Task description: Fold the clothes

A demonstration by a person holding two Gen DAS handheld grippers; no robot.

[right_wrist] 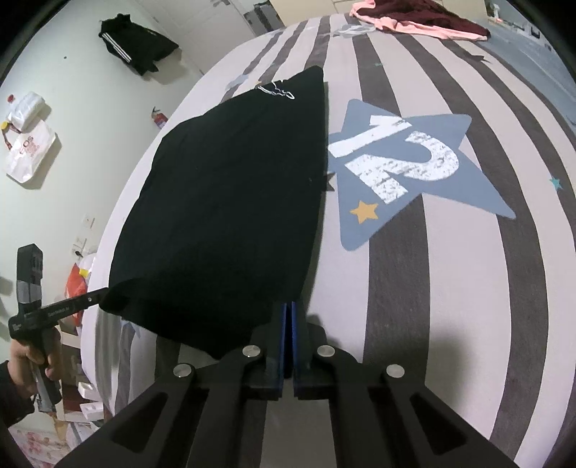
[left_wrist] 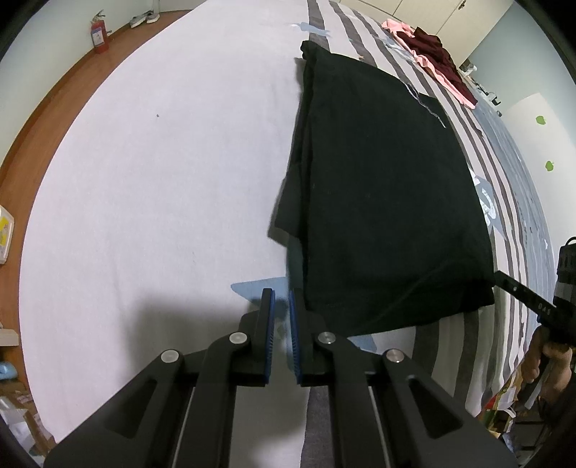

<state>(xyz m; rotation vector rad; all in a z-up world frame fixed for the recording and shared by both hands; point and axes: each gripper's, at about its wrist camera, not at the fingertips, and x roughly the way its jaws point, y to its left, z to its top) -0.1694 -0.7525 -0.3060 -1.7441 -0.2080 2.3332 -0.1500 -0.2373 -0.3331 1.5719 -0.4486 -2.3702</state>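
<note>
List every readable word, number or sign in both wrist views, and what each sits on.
"12": white digits on the blue star print of the striped bedsheet.
Red lettering on the white bag: blurred, unreadable.
Small white print on the other gripper's finger: too small to read.
Fire extinguisher label: unreadable.

Black garment (left_wrist: 378, 187) on a grey-and-white striped bedcover (right_wrist: 450, 288) with a blue star (right_wrist: 414, 172).
</note>
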